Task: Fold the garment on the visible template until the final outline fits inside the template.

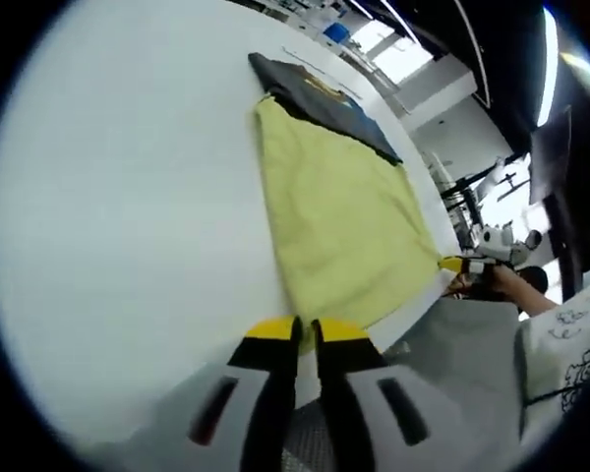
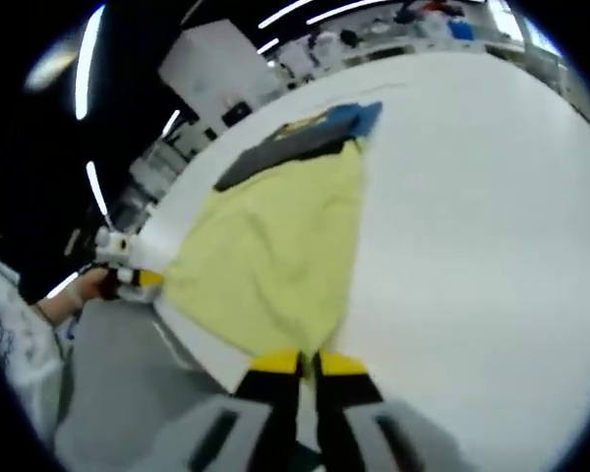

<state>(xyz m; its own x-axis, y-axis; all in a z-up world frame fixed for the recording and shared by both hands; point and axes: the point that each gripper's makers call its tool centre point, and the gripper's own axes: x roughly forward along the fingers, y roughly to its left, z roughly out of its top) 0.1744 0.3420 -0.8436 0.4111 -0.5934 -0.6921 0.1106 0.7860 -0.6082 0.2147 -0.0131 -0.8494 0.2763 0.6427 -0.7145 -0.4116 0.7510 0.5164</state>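
Garment point(image 1: 339, 221), yellow, lies flat along the table's point(image 1: 128, 197) near edge, its far end over a dark template point(image 1: 320, 98). I pinch both near corners, left gripper point(image 1: 307, 334) and right gripper point(image 2: 308, 362) pressed together on cloth. Folding seems barely begun. No readable writing.

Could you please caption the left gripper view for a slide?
Left tongs shut on the near corner of a yellow garment spread on a white table.
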